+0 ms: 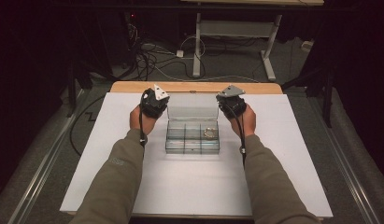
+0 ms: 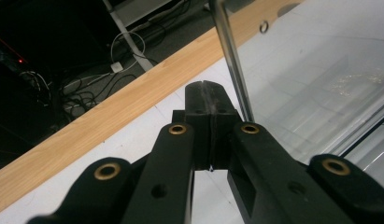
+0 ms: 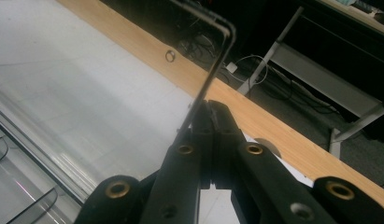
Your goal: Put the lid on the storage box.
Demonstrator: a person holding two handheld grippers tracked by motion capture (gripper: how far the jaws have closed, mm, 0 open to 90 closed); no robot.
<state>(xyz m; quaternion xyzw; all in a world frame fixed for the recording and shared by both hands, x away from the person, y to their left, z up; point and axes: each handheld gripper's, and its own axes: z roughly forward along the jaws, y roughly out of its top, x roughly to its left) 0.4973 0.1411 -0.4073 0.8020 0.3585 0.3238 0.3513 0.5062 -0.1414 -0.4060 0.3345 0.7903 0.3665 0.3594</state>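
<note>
Dark floor with tangled cables and the legs of another desk lies beyond a white surface (image 1: 110, 154) with a wooden far edge. At the middle of the surface sits a clear box (image 1: 192, 137), split into compartments, its lid (image 1: 192, 106) standing open and upright at the far side. One compartment on the box's right holds a small pile of shiny bits (image 1: 209, 132); what they are is too small to tell.

The left hand-held gripper (image 1: 154, 102) hangs just left of the lid, the right hand-held gripper (image 1: 231, 100) just right of it, each held by a hand in an olive sleeve.

Seen in the left gripper view, the left hand-held gripper (image 2: 209, 88) has its jaws pressed together with nothing between them, the lid's edge (image 2: 231, 60) just beside the tips. Seen in the right gripper view, the right hand-held gripper (image 3: 209, 108) is likewise closed; the lid's corner (image 3: 213, 65) rises right at its tips, and whether it touches or is pinched cannot be told
</note>
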